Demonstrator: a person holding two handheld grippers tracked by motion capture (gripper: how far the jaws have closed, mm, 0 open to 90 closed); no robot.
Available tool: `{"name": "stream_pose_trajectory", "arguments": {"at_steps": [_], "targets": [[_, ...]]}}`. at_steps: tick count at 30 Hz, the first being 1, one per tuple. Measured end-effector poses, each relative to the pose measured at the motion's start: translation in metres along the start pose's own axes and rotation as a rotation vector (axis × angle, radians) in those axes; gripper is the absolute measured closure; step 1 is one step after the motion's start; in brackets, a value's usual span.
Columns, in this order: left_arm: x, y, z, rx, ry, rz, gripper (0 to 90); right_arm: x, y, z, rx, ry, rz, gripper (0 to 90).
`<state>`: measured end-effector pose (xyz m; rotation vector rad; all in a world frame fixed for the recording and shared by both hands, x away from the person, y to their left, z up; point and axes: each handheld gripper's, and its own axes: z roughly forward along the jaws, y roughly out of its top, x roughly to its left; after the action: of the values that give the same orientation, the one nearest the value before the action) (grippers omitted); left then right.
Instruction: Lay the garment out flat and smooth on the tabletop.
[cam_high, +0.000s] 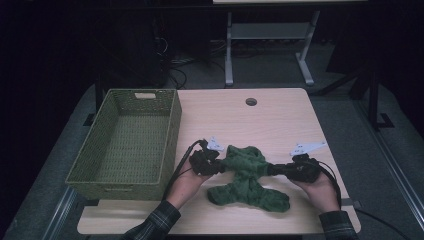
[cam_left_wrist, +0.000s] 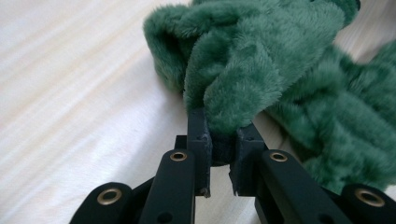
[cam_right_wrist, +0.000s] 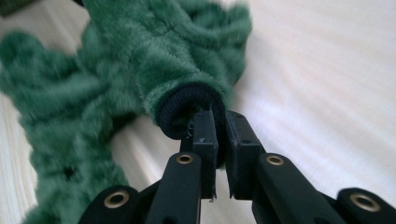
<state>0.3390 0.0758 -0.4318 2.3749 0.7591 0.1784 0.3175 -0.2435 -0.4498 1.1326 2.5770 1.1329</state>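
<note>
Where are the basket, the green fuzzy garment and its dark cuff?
Basket (cam_high: 172, 131): high view, right wall.
Garment (cam_high: 248, 165): high view, bunched middle.
Cuff (cam_right_wrist: 180, 108): right gripper view, ribbed rim, pinched by right gripper (cam_right_wrist: 221, 135).

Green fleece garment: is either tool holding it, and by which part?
Both. The left tool pinches a fuzzy edge of the green fleece garment; the right tool pinches its dark ribbed cuff.

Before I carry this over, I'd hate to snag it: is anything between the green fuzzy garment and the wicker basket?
Nothing visible: only bare table separates the green garment from the basket, apart from the left gripper itself.
</note>
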Motion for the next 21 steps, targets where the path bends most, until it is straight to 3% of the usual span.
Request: {"name": "stream_pose_trajectory", "arguments": {"at_steps": [5, 8, 10, 13, 15, 19, 21], "targets": [[0.0, -0.006, 0.012, 0.041, -0.017, -0.006, 79.8, 0.0, -0.005, 0.01, 0.055, 0.003, 0.001, 83.4], [0.001, -0.007, 0.013, 0.043, -0.017, -0.003, 78.6, -0.001, -0.007, 0.013, 0.055, 0.01, -0.003, 83.1], [0.001, -0.007, 0.01, 0.033, -0.017, -0.01, 68.6, 0.0, -0.006, 0.012, 0.057, 0.005, 0.004, 80.2], [0.003, -0.004, -0.002, 0.007, -0.017, -0.024, 51.1, 0.001, -0.002, 0.003, 0.019, -0.006, -0.002, 68.6], [0.004, 0.0, -0.013, -0.031, -0.028, -0.037, 44.3, 0.001, 0.008, -0.011, -0.046, -0.007, 0.001, 63.3], [0.006, 0.012, -0.028, -0.069, -0.017, -0.03, 42.3, -0.001, 0.022, -0.018, -0.083, -0.01, 0.002, 62.3], [0.008, 0.018, -0.03, -0.081, -0.014, -0.03, 41.8, -0.003, 0.04, -0.015, -0.101, -0.016, -0.011, 62.3]]}}
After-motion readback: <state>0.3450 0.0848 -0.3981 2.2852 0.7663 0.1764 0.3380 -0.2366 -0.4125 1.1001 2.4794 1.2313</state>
